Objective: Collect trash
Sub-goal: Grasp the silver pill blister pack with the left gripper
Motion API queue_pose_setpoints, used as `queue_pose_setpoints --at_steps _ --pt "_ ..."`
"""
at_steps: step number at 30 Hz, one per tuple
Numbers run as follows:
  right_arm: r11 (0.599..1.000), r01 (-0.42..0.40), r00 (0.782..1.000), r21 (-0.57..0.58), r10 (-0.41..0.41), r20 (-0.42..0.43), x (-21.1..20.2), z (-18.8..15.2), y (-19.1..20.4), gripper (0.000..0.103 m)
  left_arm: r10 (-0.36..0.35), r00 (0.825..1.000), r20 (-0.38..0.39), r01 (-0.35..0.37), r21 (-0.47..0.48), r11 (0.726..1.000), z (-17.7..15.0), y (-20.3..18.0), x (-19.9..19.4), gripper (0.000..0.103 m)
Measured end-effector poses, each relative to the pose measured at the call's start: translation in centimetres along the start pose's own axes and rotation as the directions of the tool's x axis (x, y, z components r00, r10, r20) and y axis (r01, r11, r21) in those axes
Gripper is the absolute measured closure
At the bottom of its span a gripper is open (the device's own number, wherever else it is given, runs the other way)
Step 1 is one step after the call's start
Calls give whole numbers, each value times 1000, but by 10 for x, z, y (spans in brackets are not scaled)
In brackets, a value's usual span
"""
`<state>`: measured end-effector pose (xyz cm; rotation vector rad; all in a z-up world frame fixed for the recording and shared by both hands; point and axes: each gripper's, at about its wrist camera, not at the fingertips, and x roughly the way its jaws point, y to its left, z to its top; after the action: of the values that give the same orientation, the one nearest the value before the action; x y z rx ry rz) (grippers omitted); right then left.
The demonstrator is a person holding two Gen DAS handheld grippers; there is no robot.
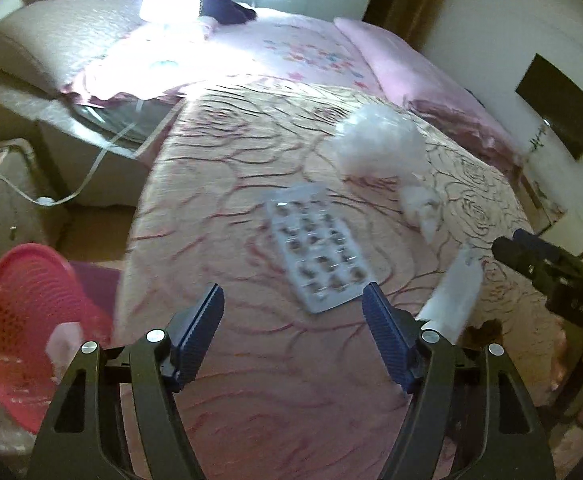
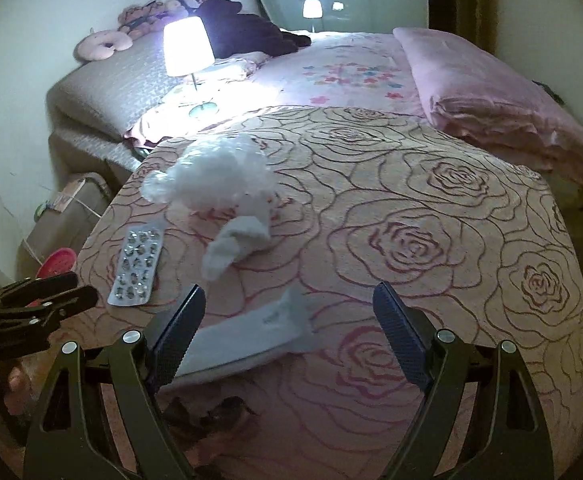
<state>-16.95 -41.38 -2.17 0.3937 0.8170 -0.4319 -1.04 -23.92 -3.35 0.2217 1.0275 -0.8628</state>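
The left tool (image 1: 293,304) is held wide apart and empty above the bed (image 1: 251,380), whose left edge drops beside a red basket (image 1: 23,312) at lower left. A blister pack (image 1: 317,248) lies at centre frame, just beyond the fingertips. The right tool (image 2: 289,306) is likewise spread wide over a flat white wrapper (image 2: 247,340). Crumpled plastic (image 2: 215,176) and tissue (image 2: 231,244) lie further up. No writing can be read.

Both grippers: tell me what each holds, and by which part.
Nothing is held. The left gripper is open above the blister pack; the right gripper is open over the flat white wrapper.
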Motion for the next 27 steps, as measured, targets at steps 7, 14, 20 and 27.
queue_pose_setpoints --at_steps 7,14,20,27 --pt "999 1 1000 36 -1 -5 1 -5 -16 20 -48 997 -58 49 4 999 18 -19 29 34" --pt "998 6 1000 55 -6 -1 -2 -7 -25 20 32 998 -48 -29 51 998 25 -33 41 34" --pt "998 0 1000 61 0 -6 -1 -8 -26 20 138 990 -15 -134 165 977 17 -50 45 34" --pt "999 -6 1000 49 7 -4 -1 -6 -21 20 186 982 37 -190 201 961 10 -49 42 48"
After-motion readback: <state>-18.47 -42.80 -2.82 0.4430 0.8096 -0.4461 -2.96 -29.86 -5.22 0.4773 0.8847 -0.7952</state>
